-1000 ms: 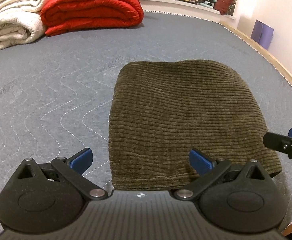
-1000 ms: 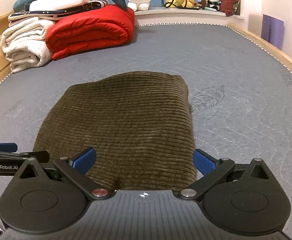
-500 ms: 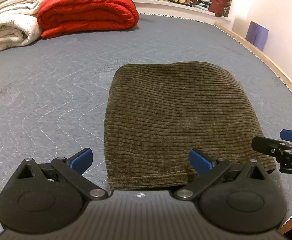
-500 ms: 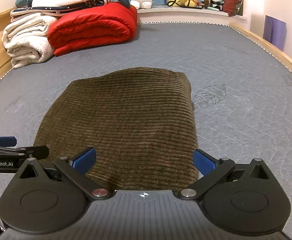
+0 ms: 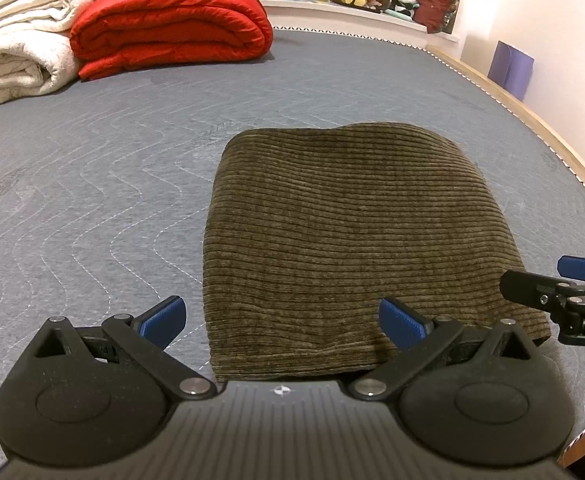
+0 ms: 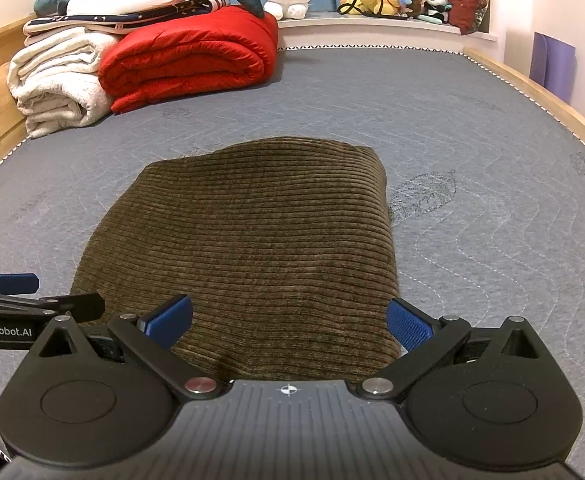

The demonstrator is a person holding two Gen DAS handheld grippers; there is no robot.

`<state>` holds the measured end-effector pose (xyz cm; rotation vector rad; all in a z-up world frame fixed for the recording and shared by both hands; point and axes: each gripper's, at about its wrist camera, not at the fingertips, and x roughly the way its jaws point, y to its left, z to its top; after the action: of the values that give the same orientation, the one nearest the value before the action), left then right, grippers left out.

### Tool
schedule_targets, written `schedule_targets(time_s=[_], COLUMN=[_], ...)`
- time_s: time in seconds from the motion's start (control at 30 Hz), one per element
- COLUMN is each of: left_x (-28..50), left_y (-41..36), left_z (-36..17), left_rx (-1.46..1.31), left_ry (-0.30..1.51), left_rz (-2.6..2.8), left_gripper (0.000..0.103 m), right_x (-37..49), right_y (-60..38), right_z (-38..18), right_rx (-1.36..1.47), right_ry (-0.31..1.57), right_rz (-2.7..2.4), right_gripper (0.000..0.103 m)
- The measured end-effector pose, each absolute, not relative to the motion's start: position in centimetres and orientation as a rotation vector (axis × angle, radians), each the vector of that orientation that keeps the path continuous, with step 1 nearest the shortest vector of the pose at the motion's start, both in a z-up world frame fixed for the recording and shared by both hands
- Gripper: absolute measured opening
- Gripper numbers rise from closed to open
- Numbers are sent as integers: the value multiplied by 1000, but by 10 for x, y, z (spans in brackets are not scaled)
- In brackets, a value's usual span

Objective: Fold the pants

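Pants [image 5: 356,248] folded flat on grey mattress [image 5: 92,184], near edge hidden behind gripper bodies, left gripper [image 5: 282,318] and right gripper [image 6: 290,320] both spread wide – holding nothing, "GenRobot.AI" printed on left one.

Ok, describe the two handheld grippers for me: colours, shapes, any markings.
Both match. The left gripper and right gripper each have a matte black ribbed body, two round black discs, angled link arms with silver pivot pins and blue textured finger pads. A small crosshair mark sits at centre; white "GenRobot.AI" lettering shows on the left gripper's side.
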<state>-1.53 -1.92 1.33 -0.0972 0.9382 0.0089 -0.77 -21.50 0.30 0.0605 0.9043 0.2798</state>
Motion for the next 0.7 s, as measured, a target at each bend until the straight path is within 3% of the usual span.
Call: schedule_targets(time_s=[0.7], left_x=[-15], left_y=[-20], left_z=[13], left_rx=[-97], left_ry=[934], left_rz=[1], left_gripper=[103], right_x=[-8], right_y=[-216], right_z=[3], right_rx=[63], right_ry=[905], right_rz=[284], right_gripper=[102])
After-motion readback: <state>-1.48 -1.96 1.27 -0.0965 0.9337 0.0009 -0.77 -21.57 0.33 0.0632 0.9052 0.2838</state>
